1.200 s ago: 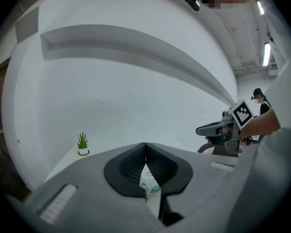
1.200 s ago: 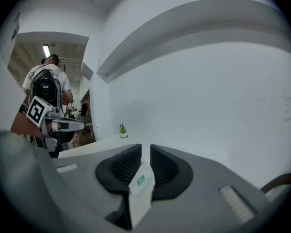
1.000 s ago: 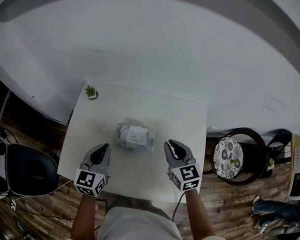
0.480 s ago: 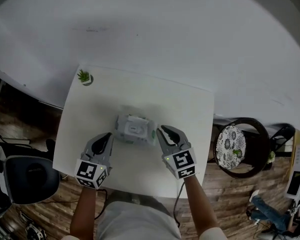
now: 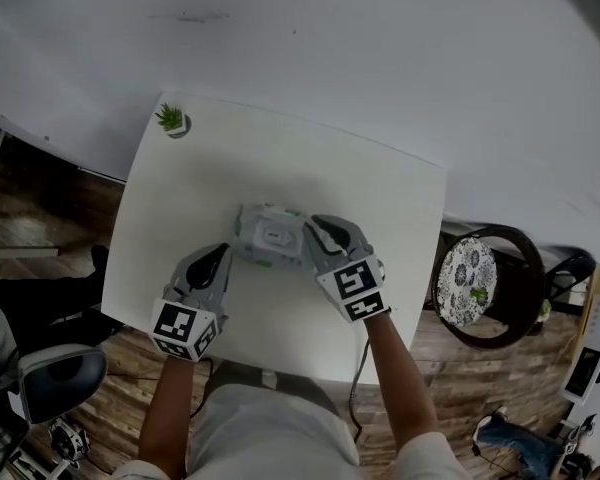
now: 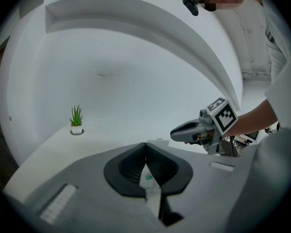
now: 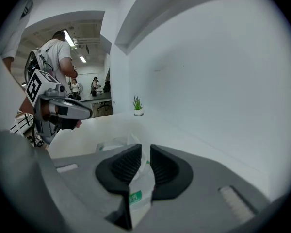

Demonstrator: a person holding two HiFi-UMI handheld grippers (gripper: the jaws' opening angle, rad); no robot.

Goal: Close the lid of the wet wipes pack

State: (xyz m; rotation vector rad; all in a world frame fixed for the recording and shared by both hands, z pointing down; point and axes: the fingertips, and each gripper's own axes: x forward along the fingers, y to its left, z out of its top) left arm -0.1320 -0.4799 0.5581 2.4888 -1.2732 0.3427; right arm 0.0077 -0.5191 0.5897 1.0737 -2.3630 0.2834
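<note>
Head view: near the table point(image 5: 380, 193) middle, we are pinching the wipes pack point(image 5: 268, 236) by its ends, left gripper point(image 5: 218, 255) and right gripper point(image 5: 323, 228) each closed on it.

Right tongs point(image 7: 145, 152) nearly closed, pinching the pack point(image 7: 137, 191) edge between the jaws. Left tongs point(image 7: 82, 111) at far left above the surface point(image 7: 99, 126). Plant point(image 7: 137, 105) at its far edge.

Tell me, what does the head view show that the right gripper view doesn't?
Only the head view: the whole table from above, the lid on the pack, the right gripper from outside, and a round stand beside the table. Only the right gripper view: its fingers closed on the pack's end, and people behind. Both: pack, plant, left gripper.
</note>
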